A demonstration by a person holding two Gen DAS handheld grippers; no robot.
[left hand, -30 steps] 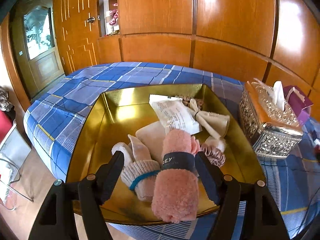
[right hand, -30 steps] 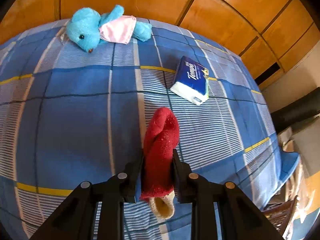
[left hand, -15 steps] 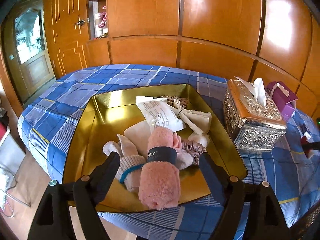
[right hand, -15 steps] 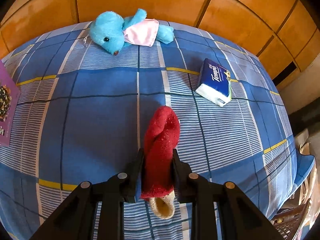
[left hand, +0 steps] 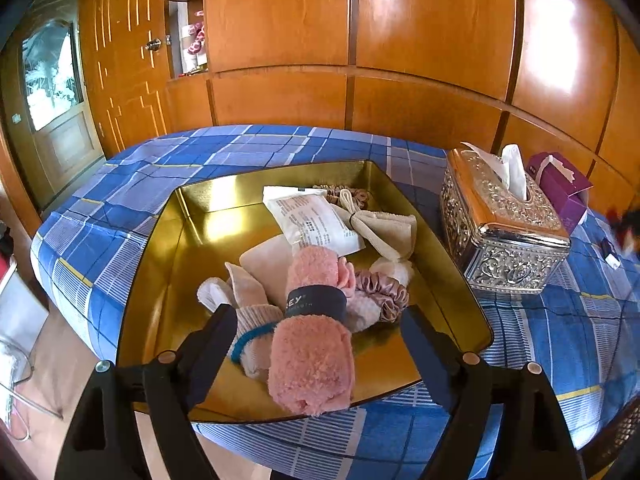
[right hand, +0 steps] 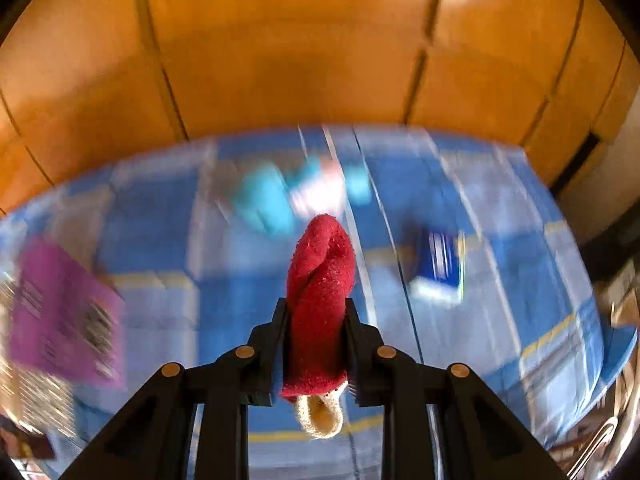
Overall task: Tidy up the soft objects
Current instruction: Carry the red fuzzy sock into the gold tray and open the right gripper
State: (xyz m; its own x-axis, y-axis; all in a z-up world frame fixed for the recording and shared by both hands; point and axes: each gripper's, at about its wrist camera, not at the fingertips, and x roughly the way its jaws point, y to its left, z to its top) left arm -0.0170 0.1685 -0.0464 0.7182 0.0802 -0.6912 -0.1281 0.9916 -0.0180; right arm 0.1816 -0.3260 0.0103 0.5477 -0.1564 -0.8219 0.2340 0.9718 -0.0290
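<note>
A gold tray (left hand: 160,264) sits on the blue plaid bed. It holds a rolled pink fuzzy sock with a dark band (left hand: 316,320), a beige sock roll (left hand: 252,320), a pink scrunchie (left hand: 380,292), a white packet (left hand: 316,220) and a beige cloth bow (left hand: 380,224). My left gripper (left hand: 316,340) is open, its jaws wide on either side of the pink roll, which lies in the tray. My right gripper (right hand: 316,320) is shut on a red sock (right hand: 320,280) and holds it above the bed. That view is blurred.
An ornate silver tissue box (left hand: 504,232) stands right of the tray, with a purple box (left hand: 560,184) behind it. In the right wrist view a blue stuffed toy (right hand: 272,200), a blue tissue pack (right hand: 440,268) and the purple box (right hand: 60,312) lie on the bed. Wood panels rise behind.
My left gripper has drawn back from the tray, open, with the pink roll left inside. My right gripper, still holding the red sock, has lifted and is swinging fast, blurring its view.
</note>
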